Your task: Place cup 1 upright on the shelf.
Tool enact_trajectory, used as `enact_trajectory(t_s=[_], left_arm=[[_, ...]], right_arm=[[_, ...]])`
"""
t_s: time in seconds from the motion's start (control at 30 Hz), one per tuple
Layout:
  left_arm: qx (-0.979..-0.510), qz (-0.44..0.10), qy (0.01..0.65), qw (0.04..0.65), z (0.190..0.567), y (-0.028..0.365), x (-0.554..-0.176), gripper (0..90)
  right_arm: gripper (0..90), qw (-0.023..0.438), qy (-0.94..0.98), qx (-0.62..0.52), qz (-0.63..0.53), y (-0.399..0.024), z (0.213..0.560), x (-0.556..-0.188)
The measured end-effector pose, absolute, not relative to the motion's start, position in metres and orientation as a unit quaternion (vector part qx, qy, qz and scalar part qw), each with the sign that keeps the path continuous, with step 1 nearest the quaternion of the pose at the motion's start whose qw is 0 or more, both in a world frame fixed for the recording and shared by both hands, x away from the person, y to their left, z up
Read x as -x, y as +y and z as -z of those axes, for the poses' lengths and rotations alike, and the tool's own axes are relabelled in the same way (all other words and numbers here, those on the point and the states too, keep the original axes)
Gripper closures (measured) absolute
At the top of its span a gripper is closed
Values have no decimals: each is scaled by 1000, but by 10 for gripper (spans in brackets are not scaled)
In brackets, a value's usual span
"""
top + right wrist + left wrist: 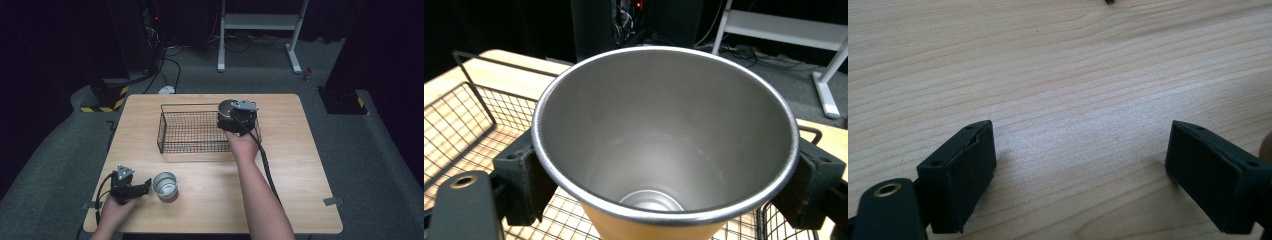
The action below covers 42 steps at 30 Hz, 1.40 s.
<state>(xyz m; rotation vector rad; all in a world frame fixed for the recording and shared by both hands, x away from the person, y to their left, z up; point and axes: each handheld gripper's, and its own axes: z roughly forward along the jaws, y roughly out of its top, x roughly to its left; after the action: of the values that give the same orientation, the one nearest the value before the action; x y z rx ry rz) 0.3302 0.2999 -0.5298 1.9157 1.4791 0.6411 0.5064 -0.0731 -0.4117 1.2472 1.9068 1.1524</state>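
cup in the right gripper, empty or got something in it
Empty: the right gripper view looks straight into the cup and shows its bare metal bottom, nothing inside.

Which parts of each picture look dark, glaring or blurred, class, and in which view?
High view: the table is lit, the room around it nearly black. Left gripper view: a pale glare patch lies on the wood between the jaws, and the near jaw parts look soft. Right gripper view: the cup held over the basket shows soft sheen inside; the background is dark.

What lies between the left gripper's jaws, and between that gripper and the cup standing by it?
Bare wood: the left gripper view shows empty table between its jaws; the high view shows a narrow bare gap to the cup.
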Motion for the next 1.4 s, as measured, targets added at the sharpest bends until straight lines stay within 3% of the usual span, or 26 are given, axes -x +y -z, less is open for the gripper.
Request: enact_trajectory(t_s=[1.4], left_arm=[[-726, -242, 561, 314, 530, 300, -330, 133]], right_arm=[[132, 256, 738, -502, -373, -66, 454, -526]])
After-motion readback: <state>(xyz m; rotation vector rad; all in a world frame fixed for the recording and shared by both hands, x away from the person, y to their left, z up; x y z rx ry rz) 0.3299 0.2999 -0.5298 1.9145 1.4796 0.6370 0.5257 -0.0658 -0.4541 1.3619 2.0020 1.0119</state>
